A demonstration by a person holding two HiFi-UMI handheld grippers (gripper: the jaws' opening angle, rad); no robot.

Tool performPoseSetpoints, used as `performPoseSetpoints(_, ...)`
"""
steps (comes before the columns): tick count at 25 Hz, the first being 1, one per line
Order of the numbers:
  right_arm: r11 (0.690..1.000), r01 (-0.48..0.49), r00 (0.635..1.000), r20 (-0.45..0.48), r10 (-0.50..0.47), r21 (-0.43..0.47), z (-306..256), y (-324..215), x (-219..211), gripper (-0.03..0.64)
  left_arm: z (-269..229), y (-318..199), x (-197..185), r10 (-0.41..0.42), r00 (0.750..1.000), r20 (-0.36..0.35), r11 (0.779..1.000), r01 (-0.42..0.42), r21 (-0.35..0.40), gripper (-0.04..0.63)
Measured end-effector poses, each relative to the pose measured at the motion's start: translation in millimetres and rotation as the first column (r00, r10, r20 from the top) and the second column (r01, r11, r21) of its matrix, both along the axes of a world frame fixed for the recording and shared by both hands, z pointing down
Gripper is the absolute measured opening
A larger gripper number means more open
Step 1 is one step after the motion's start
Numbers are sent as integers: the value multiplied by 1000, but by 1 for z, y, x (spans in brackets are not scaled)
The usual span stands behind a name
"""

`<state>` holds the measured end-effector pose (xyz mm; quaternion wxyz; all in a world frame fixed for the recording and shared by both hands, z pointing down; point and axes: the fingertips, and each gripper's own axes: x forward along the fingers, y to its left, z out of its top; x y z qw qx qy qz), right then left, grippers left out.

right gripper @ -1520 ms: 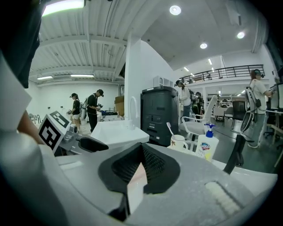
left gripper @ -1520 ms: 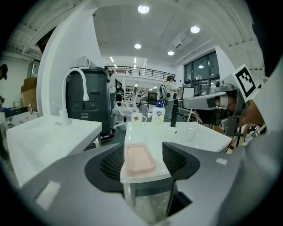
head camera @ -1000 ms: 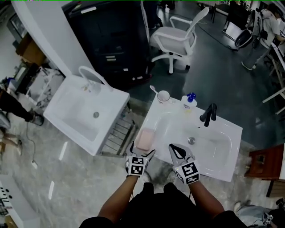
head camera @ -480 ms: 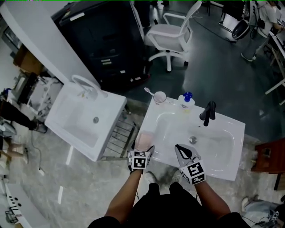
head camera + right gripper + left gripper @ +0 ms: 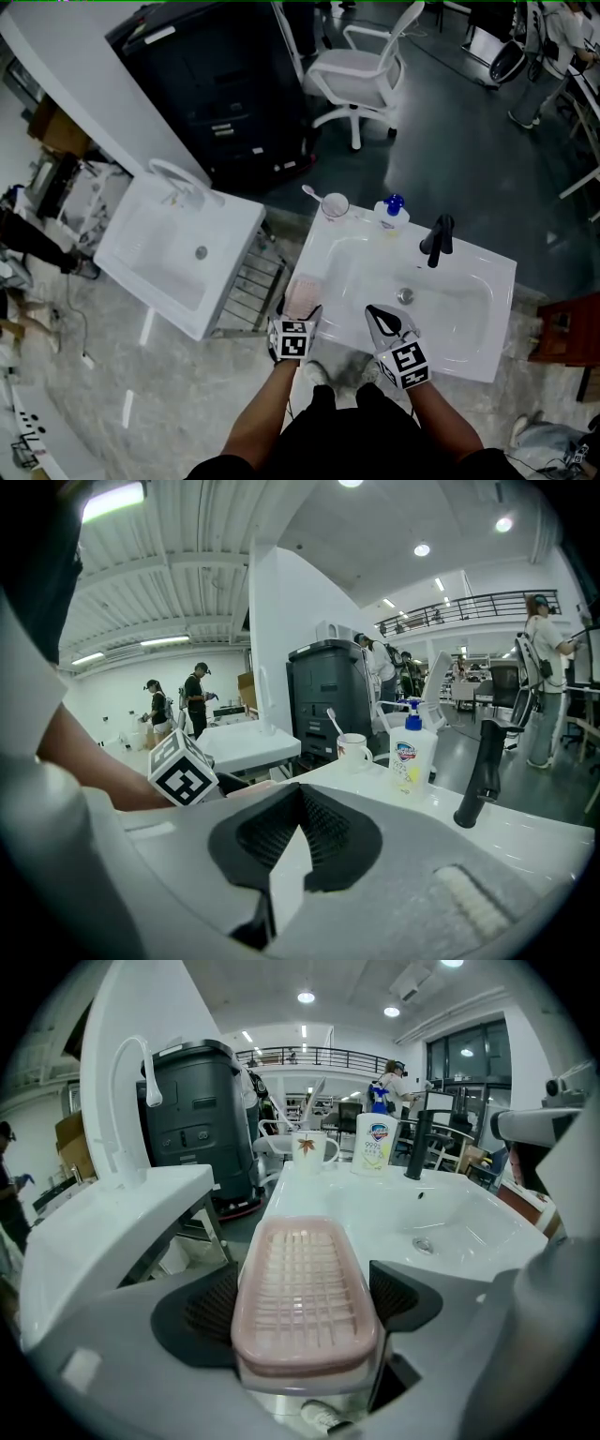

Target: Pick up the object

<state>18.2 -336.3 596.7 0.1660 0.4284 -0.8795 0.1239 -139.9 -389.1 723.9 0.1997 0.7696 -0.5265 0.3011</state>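
White sink worktop (image 5: 487, 272) lies below me, with the black faucet (image 5: 437, 239) at twelve o'clock of the basin and the soap bottle (image 5: 394, 212) and cup (image 5: 335, 205) near eleven. At nine o'clock on the rim the pink soap dish (image 5: 302, 1293) rests flat. My left hand-held gripper (image 5: 301, 307) has just been closing around it, and its pads lie against the dish's two long sides. My right hand-held gripper (image 5: 382, 319) hangs over the basin's six o'clock edge, jaws together and holding nothing.
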Motion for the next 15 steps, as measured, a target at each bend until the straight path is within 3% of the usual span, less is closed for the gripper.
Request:
performPoseSetpoints(8,1000,-15,1000,-1,15,14,-4,-4,4,3,-21,-1,0,-7,1000,-9,998,8,63,459)
performPoseSetpoints(15,998,-46,999,2,46,35,-7,-9,13,3,-71,-6,1,-18,998,-52,986,27,167,459)
